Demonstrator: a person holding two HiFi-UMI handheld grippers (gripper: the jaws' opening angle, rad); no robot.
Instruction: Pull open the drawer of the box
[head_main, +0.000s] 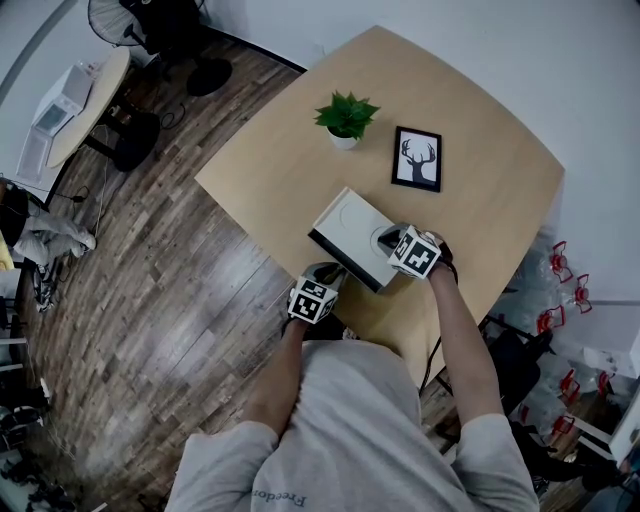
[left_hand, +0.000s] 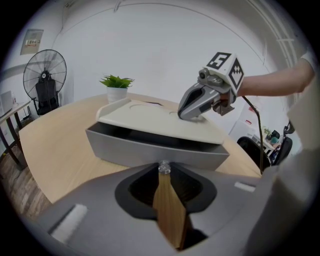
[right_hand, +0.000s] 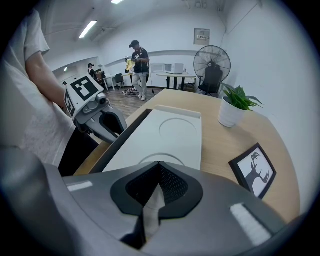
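A white box (head_main: 350, 222) lies on the wooden table (head_main: 480, 130), its grey drawer front (left_hand: 150, 150) facing me. A dark gap shows between the box top (left_hand: 155, 117) and the drawer front, so the drawer stands slightly pulled out. My left gripper (left_hand: 164, 168) is shut on the small knob (left_hand: 164, 164) in the middle of the drawer front; in the head view the left gripper (head_main: 330, 273) sits at the table's near edge. My right gripper (right_hand: 159, 164) is shut with nothing in it, its tips resting on the box top (right_hand: 172, 132); the head view shows the right gripper (head_main: 387, 238) over the box's right corner.
A potted plant (head_main: 346, 115) and a framed deer picture (head_main: 417, 158) stand behind the box. The table's near edge runs just under the left gripper. A floor fan (right_hand: 212, 62) and a standing person (right_hand: 139, 62) are far off in the room.
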